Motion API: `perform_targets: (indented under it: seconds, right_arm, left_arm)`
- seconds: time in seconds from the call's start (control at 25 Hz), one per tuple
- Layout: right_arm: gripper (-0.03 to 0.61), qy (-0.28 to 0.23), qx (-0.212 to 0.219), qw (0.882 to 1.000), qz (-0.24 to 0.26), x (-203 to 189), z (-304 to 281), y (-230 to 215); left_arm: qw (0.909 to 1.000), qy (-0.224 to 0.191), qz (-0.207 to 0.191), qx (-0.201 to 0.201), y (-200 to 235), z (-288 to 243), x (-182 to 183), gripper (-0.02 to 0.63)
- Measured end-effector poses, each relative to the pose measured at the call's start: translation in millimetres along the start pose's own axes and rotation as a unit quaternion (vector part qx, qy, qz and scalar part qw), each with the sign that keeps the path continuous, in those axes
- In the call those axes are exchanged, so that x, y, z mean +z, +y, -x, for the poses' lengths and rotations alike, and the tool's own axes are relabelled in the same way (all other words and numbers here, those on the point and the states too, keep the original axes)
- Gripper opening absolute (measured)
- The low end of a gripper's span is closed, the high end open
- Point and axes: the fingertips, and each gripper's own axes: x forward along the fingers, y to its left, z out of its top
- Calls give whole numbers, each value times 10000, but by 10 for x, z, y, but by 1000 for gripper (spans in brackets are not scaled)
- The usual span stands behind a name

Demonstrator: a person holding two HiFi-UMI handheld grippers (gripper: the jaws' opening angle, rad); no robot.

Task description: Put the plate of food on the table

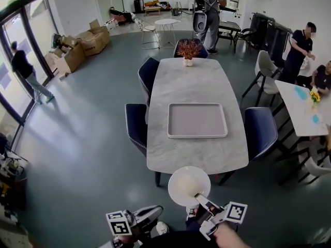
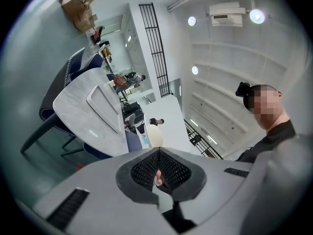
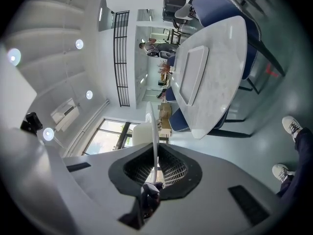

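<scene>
Plate (image 1: 176,182): white, creamier toward the centre. Table (image 1: 192,81): light grey marble with faint paler veining. Tray (image 1: 197,120): plain pale grey. Chairs (image 1: 137,125): dark blue. Floor (image 1: 88,138): dull blue-grey. Left gripper (image 2: 158,153) and right gripper (image 3: 155,153): grey bodies, black mesh pads (image 2: 144,169), black-and-white square markers (image 1: 119,224).

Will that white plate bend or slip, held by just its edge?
Probably stiff: the plate looks flat though the right gripper pinches only its rim. It might tip or slip, since most of it hangs beyond the jaws. Smooth and hard-looking, so perhaps breakable.
</scene>
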Motion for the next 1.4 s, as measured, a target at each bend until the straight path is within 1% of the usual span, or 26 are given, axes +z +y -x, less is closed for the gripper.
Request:
perform_targets:
  seconds: [0.16,0.24,0.4,0.52,0.68,0.92,1.04,1.2,1.4]
  right_arm:
    - [26,71,0,10000,-59,382,-47,-86]
    - [26,106,15,9999,-69,518,-82,-104]
    - [26,155,-37,9999,-55,802,-130,-163]
    - [26,162,-45,9998,-45,1048,-127,-229]
    - [26,243,-56,9997,-33,1314,-178,-276]
    - [26,401,-47,9992,-80,1621,-288,-292]
    - [26,501,-28,9987,-94,1721,-350,-287]
    - [26,600,-17,9982,-86,1833,-388,-320]
    - [26,597,-36,9982,-54,1966,-406,-334]
  left_arm:
    - [9999,-98,-8,110,91,-305,83,6]
    - [9998,-136,51,158,133,-419,108,6]
    - [9998,-98,43,149,165,-685,148,6]
    - [9997,-142,45,183,207,-899,186,6]
    - [9992,-301,63,270,257,-1084,248,6]
    - [9974,-555,-16,448,293,-1244,328,6]
    - [9966,-635,-61,528,299,-1293,357,6]
    - [9953,-755,-28,610,306,-1344,350,6]
    - [9944,-791,-23,696,288,-1395,364,6]
